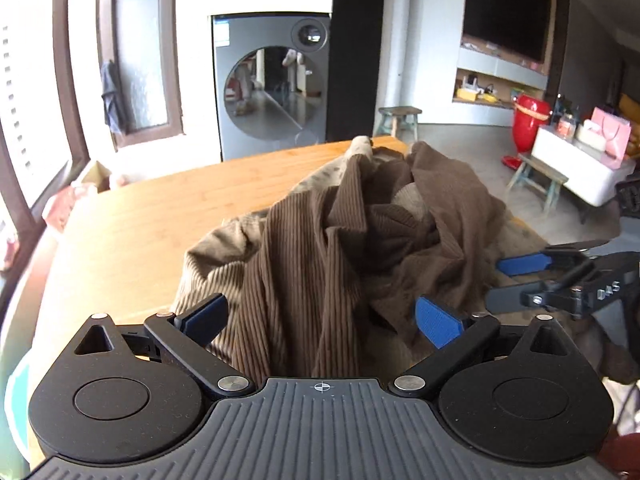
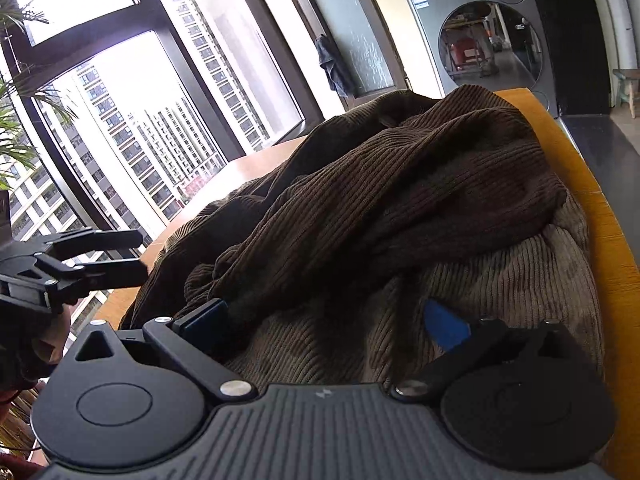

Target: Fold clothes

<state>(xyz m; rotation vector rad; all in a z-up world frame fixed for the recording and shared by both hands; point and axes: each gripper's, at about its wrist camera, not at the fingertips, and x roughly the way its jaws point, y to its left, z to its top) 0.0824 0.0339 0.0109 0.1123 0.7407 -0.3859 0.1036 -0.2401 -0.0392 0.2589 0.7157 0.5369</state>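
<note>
Brown ribbed clothes (image 1: 344,240) sit in a messy heap on the wooden tabletop (image 1: 132,208), not folded. Left claw (image 1: 320,320) at 6 o'clock and right claw (image 2: 328,320) at 3 o'clock both stand apart, holding nothing. Better to pinch one edge only.

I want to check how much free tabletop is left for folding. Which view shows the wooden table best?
The left wrist view: the wooden table spreads out bare left of and beyond the brown ribbed garment. The right wrist view shows only its right edge strip and a sliver near the window; the garment hides the rest.
</note>
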